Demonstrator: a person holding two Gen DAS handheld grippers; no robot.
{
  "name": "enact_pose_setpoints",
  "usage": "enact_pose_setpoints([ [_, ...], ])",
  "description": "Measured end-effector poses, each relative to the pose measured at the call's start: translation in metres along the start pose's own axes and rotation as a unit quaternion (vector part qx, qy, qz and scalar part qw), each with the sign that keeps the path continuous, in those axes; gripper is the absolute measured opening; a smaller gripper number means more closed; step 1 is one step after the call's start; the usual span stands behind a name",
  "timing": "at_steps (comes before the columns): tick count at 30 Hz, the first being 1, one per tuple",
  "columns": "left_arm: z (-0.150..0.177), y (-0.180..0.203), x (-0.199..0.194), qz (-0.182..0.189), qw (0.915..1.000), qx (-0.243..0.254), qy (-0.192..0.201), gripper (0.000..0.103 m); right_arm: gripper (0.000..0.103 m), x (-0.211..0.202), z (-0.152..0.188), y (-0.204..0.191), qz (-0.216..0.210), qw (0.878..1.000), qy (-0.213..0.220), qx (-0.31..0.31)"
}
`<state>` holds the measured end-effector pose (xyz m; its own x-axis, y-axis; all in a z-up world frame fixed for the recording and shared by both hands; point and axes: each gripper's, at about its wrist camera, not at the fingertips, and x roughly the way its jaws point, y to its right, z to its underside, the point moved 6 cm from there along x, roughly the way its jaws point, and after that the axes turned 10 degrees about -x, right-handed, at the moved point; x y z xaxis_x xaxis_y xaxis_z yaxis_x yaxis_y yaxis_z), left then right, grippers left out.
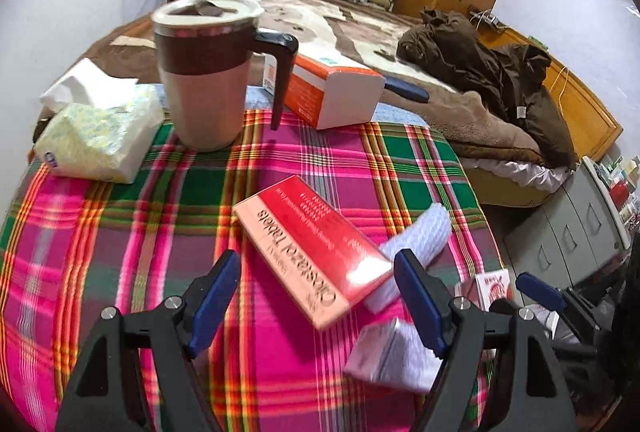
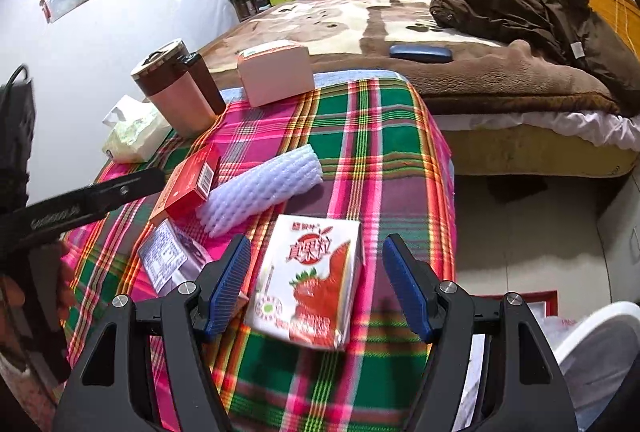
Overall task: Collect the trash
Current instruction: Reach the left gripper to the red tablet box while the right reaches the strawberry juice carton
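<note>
Our right claw [image 2: 316, 288] gapes wide around the strawberry drink carton [image 2: 308, 280], lower centre of the frame, long axis pointing away. Our left claw [image 1: 318, 296], also released, straddles the red tablet box [image 1: 310, 252], lying diagonally.

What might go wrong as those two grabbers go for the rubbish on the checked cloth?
The strawberry drink carton lies near the cloth's edge; a nudge from the open right hand-held gripper may push it off. The left hand-held gripper, also open, straddles the red tablet box, which leans on the white foam sleeve and might slip.
</note>
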<state>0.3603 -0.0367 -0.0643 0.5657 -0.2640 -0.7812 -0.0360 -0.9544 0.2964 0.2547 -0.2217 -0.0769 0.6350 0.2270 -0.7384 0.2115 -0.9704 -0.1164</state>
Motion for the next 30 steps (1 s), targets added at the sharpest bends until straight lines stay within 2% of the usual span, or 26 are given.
enact_pose_setpoints([
  [5, -0.008, 0.003, 0.017, 0.01, 0.9996, -0.018, -0.017, 0.08, 0.07, 0.01, -0.002, -0.001, 0.0, 1.0, -0.013, -0.004],
  [8, -0.007, 0.003, 0.03, 0.007, 0.9989, -0.023, -0.041, 0.08, 0.07, 0.013, -0.002, -0.001, 0.0, 1.0, -0.02, -0.007],
  [15, -0.005, 0.006, 0.037, -0.013, 0.9991, -0.001, -0.041, 0.08, 0.07, 0.018, 0.001, 0.001, -0.001, 0.999, -0.033, -0.006],
  [19, -0.003, -0.003, 0.042, -0.034, 0.998, 0.004, -0.053, 0.08, 0.07, 0.017, 0.002, 0.001, -0.001, 0.999, -0.035, -0.01],
  [23, -0.002, -0.012, 0.039, -0.028, 0.9979, -0.008, -0.057, 0.08, 0.07, 0.015, 0.002, 0.001, 0.005, 0.999, -0.035, -0.015],
  [27, 0.008, -0.024, 0.047, -0.034, 0.9951, -0.025, -0.089, 0.08, 0.07, 0.013, 0.005, 0.004, 0.005, 0.999, -0.033, -0.006],
  [30, 0.009, -0.028, 0.042, -0.029, 0.9958, -0.033, -0.08, 0.08, 0.068, 0.011, 0.007, 0.006, 0.008, 1.0, -0.029, -0.001],
])
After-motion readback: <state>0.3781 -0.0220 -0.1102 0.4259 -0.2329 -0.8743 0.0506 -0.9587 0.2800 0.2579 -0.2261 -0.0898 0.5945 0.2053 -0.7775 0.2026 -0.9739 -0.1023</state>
